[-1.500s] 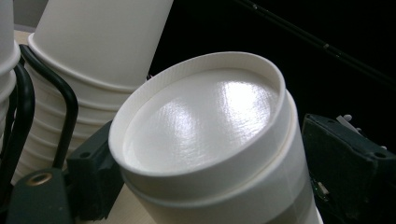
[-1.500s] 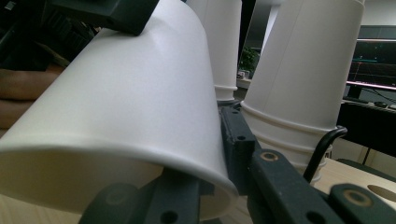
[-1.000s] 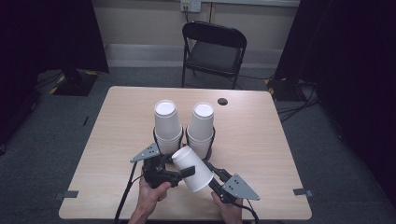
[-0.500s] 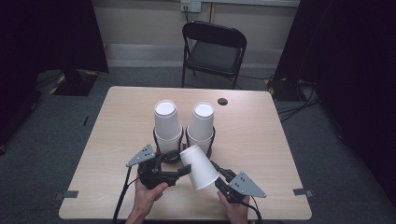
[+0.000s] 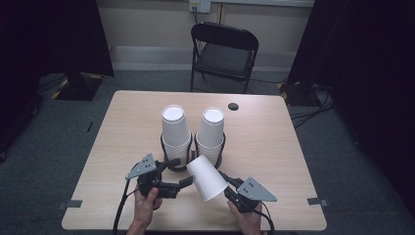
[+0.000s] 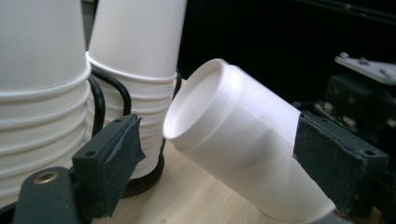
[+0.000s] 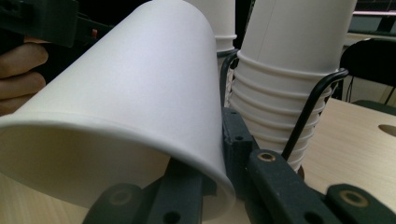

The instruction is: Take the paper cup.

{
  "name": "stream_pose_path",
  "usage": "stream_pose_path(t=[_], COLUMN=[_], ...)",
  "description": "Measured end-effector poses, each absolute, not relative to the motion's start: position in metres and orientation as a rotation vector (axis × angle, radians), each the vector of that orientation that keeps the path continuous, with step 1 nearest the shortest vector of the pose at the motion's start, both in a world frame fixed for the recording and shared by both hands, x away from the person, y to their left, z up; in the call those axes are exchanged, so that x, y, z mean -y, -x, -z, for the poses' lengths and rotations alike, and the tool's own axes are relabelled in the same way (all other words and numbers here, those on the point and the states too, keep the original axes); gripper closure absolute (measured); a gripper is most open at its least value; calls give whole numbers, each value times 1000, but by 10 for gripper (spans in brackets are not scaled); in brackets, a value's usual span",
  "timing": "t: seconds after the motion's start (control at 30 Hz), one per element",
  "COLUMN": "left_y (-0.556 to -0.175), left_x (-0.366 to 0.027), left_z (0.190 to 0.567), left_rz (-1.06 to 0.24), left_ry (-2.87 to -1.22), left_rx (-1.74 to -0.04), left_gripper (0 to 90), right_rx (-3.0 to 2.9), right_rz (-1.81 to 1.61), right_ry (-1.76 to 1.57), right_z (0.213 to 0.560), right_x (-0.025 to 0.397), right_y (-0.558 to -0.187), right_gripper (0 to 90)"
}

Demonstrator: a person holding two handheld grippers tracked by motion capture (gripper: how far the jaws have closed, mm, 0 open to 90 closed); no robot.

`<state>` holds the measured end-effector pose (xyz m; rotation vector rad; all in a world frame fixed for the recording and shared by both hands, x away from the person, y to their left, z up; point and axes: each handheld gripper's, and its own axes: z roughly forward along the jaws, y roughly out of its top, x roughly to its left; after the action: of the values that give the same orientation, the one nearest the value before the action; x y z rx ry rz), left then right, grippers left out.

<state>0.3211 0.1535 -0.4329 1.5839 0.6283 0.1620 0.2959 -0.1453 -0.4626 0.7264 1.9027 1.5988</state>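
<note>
While you hold a gripper in each hand at the near edge of the table (image 5: 274,127), your right gripper (image 5: 230,188) is clamped on the rim of a single white paper cup (image 5: 206,177). In the right gripper view one jaw sits inside the cup's mouth and the other presses the outside wall, so the rim is pinched between them. The cup lies tilted, its closed base pointing up and away toward the two stacks, its open mouth toward you.

Your left gripper (image 5: 181,172) has its jaws spread apart. In the left gripper view the tilted cup (image 6: 243,140) sits between the two black pads, but neither pad clearly presses it; the left pad stands off the cup's base, and the right pad is close beside the wall, contact not certain.

Behind the cup stand two stacks of white cups, upside down, each in a black wire holder: the left stack (image 5: 175,129) and the right stack (image 5: 211,131), side by side near the table's middle. The tilted cup's base is near the right stack's foot.

A small dark round spot (image 5: 233,106) marks the tabletop farther back, and a black folding chair (image 5: 222,54) stands beyond the table.

No brand, label or writing can be read on the cups or the grippers.
</note>
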Motion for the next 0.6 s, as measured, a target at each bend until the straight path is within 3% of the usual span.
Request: stream_pose_path(t=[0.6], left_y=[-315], left_x=[-155], left_z=[441], left_rz=[-417], left_ry=[-1736], left_rx=[-606], left_gripper=[153], right_rx=[-2069], right_rz=[-1511], right_ry=[-812], right_z=[452], right_x=[146], right_y=[-304], right_gripper=[863])
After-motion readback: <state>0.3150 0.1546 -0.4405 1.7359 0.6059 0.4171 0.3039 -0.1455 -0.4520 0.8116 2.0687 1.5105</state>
